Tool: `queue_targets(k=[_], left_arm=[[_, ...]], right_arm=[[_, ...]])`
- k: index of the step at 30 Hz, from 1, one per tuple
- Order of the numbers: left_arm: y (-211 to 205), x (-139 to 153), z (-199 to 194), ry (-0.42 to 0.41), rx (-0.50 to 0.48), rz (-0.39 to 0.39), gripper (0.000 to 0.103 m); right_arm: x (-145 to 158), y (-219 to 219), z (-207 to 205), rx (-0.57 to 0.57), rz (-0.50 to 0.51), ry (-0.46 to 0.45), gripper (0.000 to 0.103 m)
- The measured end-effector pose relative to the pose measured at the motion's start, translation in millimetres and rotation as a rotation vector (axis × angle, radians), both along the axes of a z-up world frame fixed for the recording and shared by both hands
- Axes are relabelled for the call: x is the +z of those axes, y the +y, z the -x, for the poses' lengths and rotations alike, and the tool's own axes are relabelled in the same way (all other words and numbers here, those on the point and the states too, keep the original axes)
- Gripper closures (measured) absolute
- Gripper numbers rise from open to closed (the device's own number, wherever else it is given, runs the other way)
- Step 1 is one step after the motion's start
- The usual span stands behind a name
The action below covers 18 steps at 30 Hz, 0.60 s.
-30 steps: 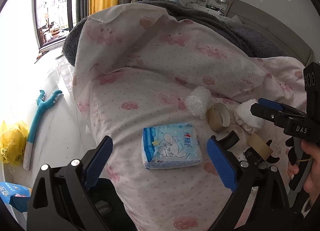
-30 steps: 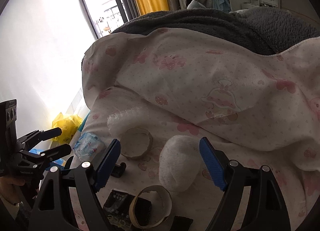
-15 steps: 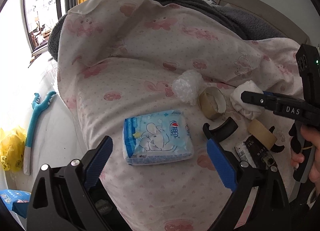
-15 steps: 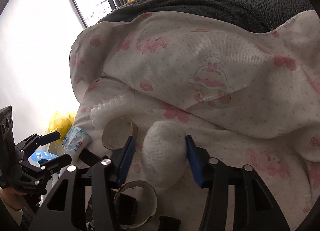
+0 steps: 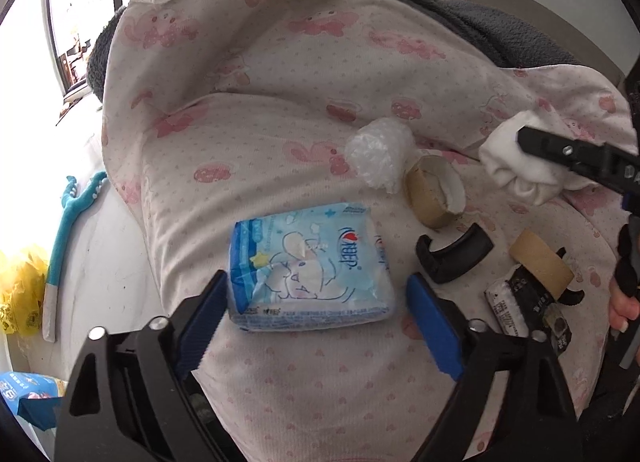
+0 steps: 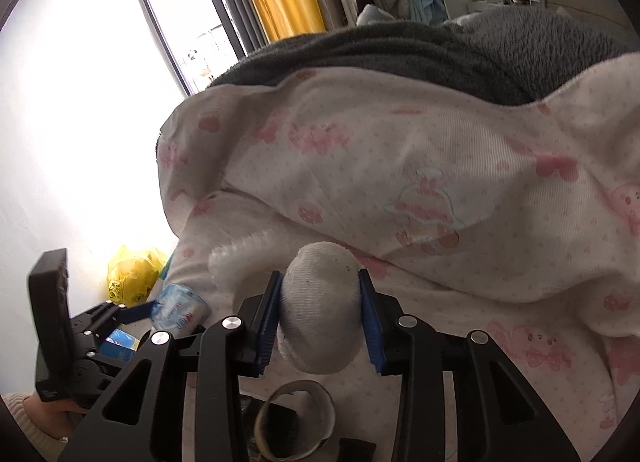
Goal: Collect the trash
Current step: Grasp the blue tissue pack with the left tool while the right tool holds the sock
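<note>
The right gripper (image 6: 320,316) squeezes the white balled-up sock (image 6: 320,302), just above the pink bedspread (image 5: 280,134). The left gripper (image 5: 318,312) is apart around the blue tissue pack (image 5: 308,266). 2 cardboard tape rings (image 5: 434,196) remain.

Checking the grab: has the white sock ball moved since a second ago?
Yes. The white sock ball, shut in the right gripper, has lifted off the bedsheet, above the tape roll.
</note>
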<state>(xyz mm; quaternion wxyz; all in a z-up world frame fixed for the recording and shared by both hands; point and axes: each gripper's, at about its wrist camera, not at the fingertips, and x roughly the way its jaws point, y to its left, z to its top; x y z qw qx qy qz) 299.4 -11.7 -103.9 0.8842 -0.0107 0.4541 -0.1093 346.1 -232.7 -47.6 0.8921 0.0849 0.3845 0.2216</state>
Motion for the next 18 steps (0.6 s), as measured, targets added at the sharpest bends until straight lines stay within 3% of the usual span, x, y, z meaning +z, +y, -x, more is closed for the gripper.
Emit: queue_targets(k=[7,12,18], left_arm=[[2,5,0,0.011,0.014,0.030,0.027],[-2,16,4,-0.002,0.034,-0.001,0.028],[13,32,16,-0.040,0.070,0.055,0.028]], right_arm=[[17,16,7,0.065,-0.016,-0.022,0.065],[29,29,17,0.103,-0.003,-0.042,0.065],[39,41,27,0.144,-0.012,-0.043,0.065]])
